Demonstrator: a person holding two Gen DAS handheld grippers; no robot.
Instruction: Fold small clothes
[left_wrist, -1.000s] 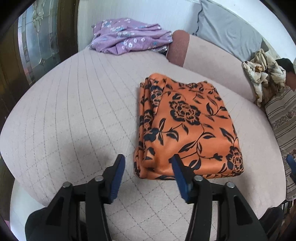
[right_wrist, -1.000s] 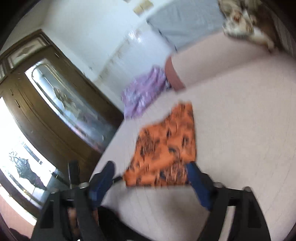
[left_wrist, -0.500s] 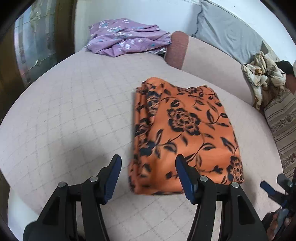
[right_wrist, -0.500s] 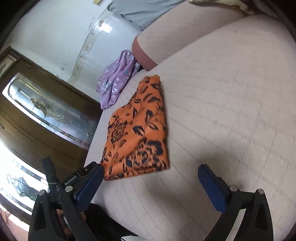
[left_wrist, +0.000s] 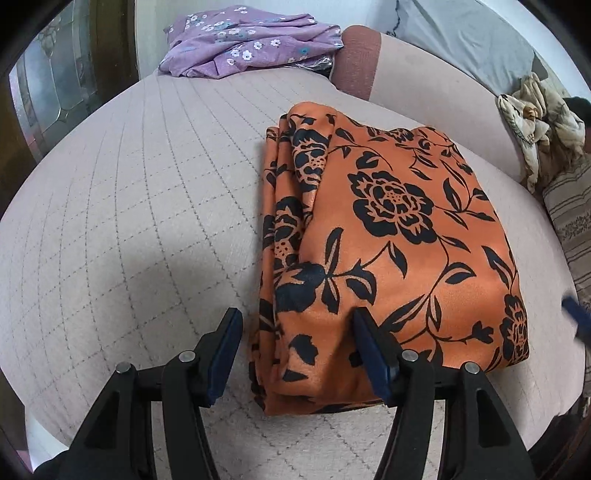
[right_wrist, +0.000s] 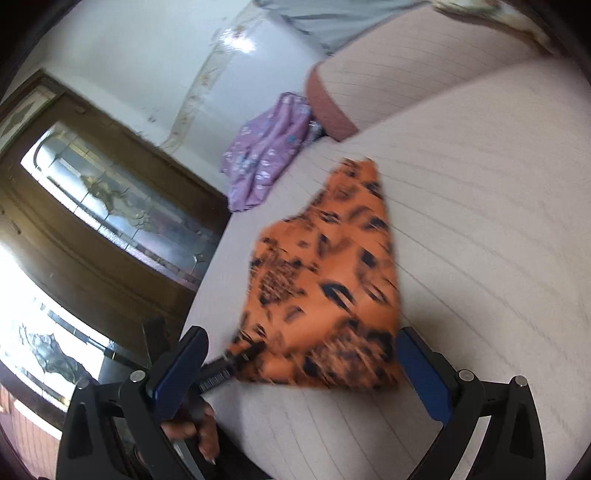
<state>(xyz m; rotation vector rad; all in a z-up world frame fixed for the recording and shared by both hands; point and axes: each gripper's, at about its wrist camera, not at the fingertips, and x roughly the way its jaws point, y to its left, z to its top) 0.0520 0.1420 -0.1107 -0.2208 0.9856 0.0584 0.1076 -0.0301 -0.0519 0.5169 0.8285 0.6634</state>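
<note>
A folded orange cloth with black flowers (left_wrist: 388, 258) lies on the pink quilted bed (left_wrist: 129, 192). My left gripper (left_wrist: 297, 354) is open, its fingers set either side of the cloth's near left corner, low over the bed. The right wrist view is blurred; there the same cloth (right_wrist: 325, 284) lies between the fingers of my open right gripper (right_wrist: 299, 373), at the cloth's near edge. A blue pad of the right gripper (left_wrist: 576, 317) shows at the right edge of the left wrist view.
A purple flowered garment (left_wrist: 251, 44) lies at the far end of the bed. A pink bolster (left_wrist: 424, 85) and a grey pillow (left_wrist: 465, 33) are behind the cloth. Crumpled cloth (left_wrist: 532, 122) and a striped cushion (left_wrist: 572, 221) are at right. A wooden glass-panelled cabinet (right_wrist: 110, 221) stands left.
My left gripper moved forward and lower, its fingers now flanking the cloth's near left corner. My right gripper swung closer to the cloth's near edge, still open.
</note>
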